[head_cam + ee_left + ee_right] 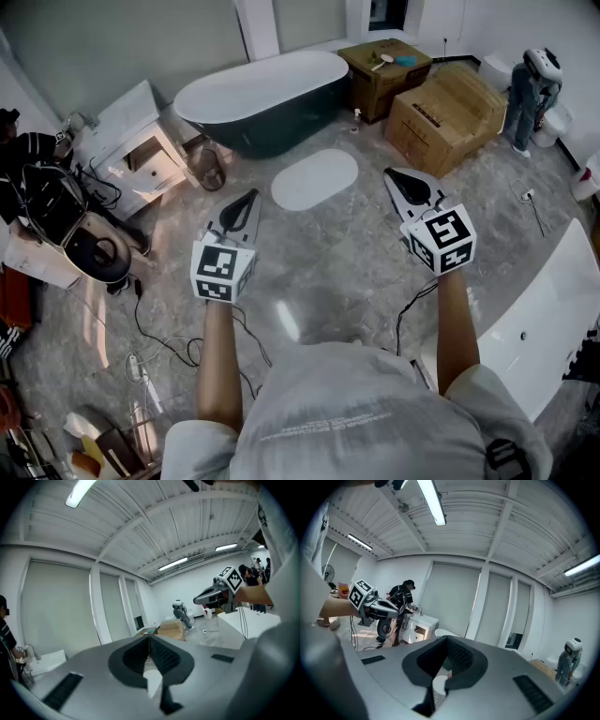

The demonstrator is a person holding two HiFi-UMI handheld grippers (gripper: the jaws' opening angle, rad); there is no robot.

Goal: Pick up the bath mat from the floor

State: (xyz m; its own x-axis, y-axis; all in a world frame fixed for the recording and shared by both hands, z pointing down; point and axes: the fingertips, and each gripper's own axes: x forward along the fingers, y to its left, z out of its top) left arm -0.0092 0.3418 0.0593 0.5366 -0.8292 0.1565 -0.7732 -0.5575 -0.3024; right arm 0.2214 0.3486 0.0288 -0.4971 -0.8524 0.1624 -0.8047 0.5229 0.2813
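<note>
The bath mat (pixel 314 178) is a white oval lying flat on the grey marbled floor, just in front of the bathtub. Both grippers hover above the floor on the near side of it, pointing forward, and neither touches it. My left gripper (pixel 250 197) is shut and empty, its tip left of and below the mat. My right gripper (pixel 390 175) is also shut and empty, just right of the mat's right end. The left gripper view shows closed jaws (pixel 149 641) and the right gripper (pixel 218 592) beyond them. A pale patch shows below the closed jaws (pixel 446 641) in the right gripper view.
A dark bathtub (pixel 262 98) with a white inside stands behind the mat. Cardboard boxes (pixel 445 112) sit at the back right, with a small humanoid figure (pixel 532 89) beyond. A white cabinet (pixel 131 150) and a person (pixel 37 178) are at the left. Cables (pixel 159 337) trail near my feet; a white panel (pixel 544 319) lies at the right.
</note>
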